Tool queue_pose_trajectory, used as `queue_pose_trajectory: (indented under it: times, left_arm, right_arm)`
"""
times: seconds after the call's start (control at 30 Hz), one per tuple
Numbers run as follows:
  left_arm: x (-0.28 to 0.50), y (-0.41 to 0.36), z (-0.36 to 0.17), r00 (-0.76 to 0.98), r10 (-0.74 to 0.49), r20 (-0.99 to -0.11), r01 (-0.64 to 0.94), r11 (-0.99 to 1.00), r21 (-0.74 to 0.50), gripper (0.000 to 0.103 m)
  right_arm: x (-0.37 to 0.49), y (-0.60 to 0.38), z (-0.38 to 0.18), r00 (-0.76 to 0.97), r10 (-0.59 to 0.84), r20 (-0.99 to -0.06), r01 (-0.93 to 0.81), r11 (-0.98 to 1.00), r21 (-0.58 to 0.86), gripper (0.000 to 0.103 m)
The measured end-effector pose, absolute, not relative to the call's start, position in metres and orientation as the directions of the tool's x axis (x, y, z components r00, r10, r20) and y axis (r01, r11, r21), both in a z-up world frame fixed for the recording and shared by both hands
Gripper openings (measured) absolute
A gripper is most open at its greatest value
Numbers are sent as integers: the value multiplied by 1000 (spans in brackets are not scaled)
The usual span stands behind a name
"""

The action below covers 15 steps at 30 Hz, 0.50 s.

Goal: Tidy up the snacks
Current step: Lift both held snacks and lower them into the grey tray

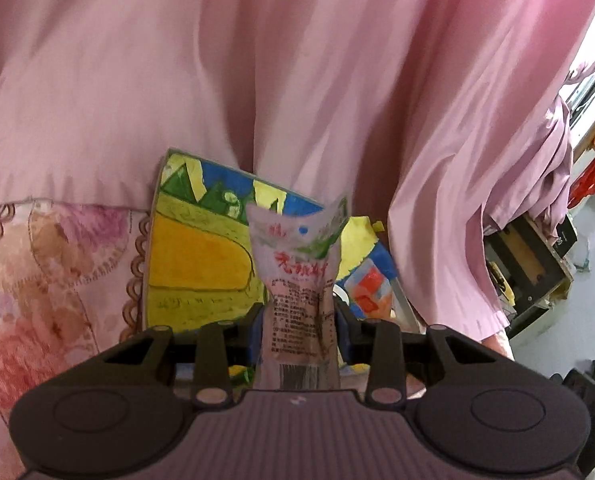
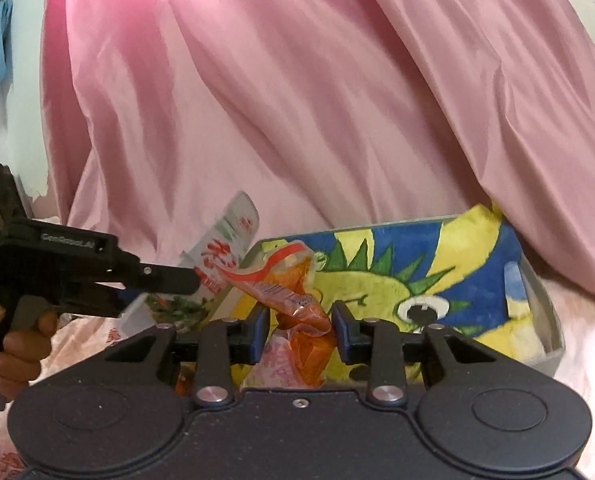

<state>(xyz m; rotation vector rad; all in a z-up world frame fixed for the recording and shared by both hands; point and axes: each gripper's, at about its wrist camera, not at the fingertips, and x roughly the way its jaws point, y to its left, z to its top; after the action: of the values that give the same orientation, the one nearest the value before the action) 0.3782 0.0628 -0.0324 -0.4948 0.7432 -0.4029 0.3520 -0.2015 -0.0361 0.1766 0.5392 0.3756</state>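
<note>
Clamped jaws: left gripper pinches a white snack packet, right gripper an orange snack packet, both near the painted box on the floral bedspread; neither looks stowed yet.

A snack packet is being held upright between the fingers of the left gripper, in front of a box that is being rested on a patterned cloth. Behind the box, a curtain is being hung. In the right wrist view, a second packet is being gripped between the fingers of the right gripper, just before the same box. To its left, the left gripper is being held beside the box's left edge, with its snack packet being kept tilted there, above the cloth.
</note>
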Motion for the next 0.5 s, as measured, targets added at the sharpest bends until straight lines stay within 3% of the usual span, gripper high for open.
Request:
queue_pose_trajectory:
  times: [0.27,0.5]
  left_arm:
    - [410,69,-24,703,-478,-526,159,827,-539,41]
    - [453,69,-56,680,-443,-584,90,841,-534,41]
  right_arm:
    - [400,-191,-42,783,392,-483,-301,918,258,36]
    - [438,-183,-65,726,383,-571,-233,919,319,36]
